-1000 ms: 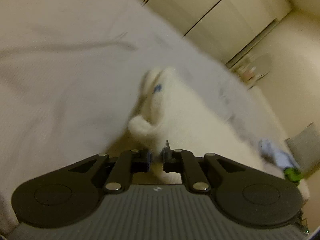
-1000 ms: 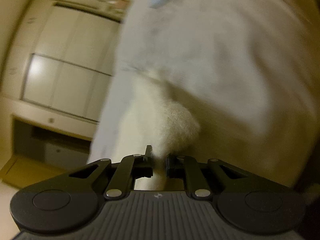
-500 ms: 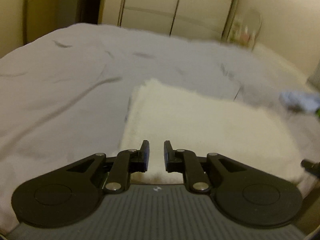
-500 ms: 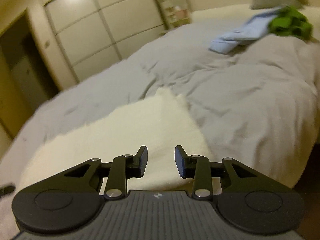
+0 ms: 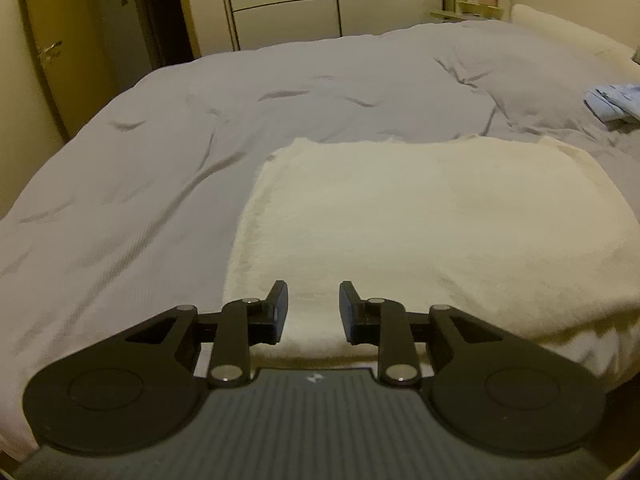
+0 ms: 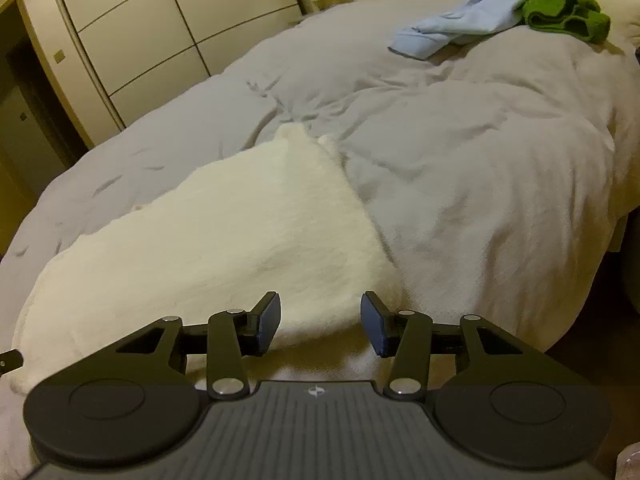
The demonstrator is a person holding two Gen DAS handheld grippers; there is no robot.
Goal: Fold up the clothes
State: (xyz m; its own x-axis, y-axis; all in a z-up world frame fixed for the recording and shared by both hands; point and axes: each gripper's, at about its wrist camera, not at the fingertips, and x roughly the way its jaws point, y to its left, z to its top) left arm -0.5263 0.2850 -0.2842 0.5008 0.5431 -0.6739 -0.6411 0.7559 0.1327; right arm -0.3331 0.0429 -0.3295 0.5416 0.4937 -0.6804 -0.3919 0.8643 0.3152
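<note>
Cream, fleecy cloth: the folded garment point(image 5: 432, 224) lies flat on the grey duvet point(image 5: 168, 168), near the bed's front edge. Left wrist view: the left gripper point(image 5: 313, 307) hovers with jaws parted and empty over the garment's near edge, close to its left end; the cloth's long axis runs across the view, stretching away to the right. A pale blue garment point(image 5: 614, 101) lies well apart at the far right.

Right wrist view: the right gripper point(image 6: 320, 323) also stands wide and empty, over the garment's near right corner point(image 6: 224, 248); most of the cloth extends to its left and forward. The blue garment point(image 6: 464, 24) and a green garment point(image 6: 564, 10) touch each other far up the bed. Judged from this, each gripper sits at its own end of the near edge, and the right one is nearer the unfolded pile.
</note>
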